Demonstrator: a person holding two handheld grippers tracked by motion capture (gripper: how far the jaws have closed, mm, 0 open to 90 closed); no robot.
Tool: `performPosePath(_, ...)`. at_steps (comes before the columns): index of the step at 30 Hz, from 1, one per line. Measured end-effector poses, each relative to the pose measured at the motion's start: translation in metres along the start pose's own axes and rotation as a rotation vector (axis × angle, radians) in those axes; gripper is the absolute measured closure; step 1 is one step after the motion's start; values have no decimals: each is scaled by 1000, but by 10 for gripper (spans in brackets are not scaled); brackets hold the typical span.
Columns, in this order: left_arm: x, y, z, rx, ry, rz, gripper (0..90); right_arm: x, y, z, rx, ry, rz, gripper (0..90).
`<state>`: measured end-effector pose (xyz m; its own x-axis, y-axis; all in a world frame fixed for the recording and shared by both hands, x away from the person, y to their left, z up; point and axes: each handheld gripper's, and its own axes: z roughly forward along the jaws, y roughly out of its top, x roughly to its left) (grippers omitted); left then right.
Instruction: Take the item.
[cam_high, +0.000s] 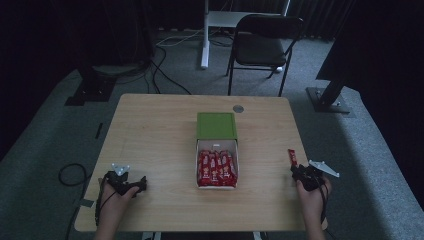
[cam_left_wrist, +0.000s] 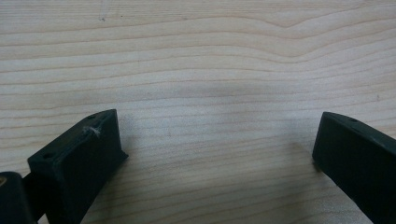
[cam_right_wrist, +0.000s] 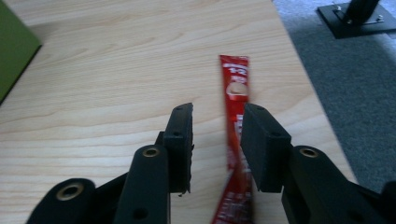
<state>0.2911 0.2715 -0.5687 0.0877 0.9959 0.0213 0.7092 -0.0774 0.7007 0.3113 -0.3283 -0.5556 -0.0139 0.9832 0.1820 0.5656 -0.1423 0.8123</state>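
Wood table (cam_high: 150, 150) on grey carpet (cam_high: 370, 150), left tongs (cam_left_wrist: 215, 140) wide, right tongs (cam_right_wrist: 217, 135) slack around red sachet (cam_right_wrist: 236, 93).

Bare bench (cam_high: 150, 150) lies wide open left of the open box of red sachets (cam_high: 217, 170) in the middle, its green lid (cam_high: 216, 125) at the far end. To the right, a narrower strip runs free, apart from one red sachet (cam_high: 292, 157) near the right edge.

Dim room, grey carpet floor (cam_high: 45, 125), black folding chair (cam_high: 263, 42) beyond wooden table (cam_high: 150, 135), dark walls
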Motion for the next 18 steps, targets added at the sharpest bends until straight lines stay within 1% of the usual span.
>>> performPosePath(2,0,0,0,0,0,0,20,4,0,1,-2,18,-17,605)
performPosePath(4,0,0,0,0,0,0,20,8,0,2,-6,50,-45,566)
performPosePath(6,0,0,0,0,0,0,20,12,-1,6,17,72,-82,526)
performPosePath(8,0,0,0,0,0,0,20,16,-4,9,29,91,-104,510)
performPosePath(12,0,0,0,0,0,0,20,22,-8,14,43,99,-141,471)
performPosePath(16,0,0,0,0,0,0,20,25,-9,17,30,122,-147,403)
performPosePath(18,0,0,0,0,0,0,20,28,-10,19,39,136,-170,373)
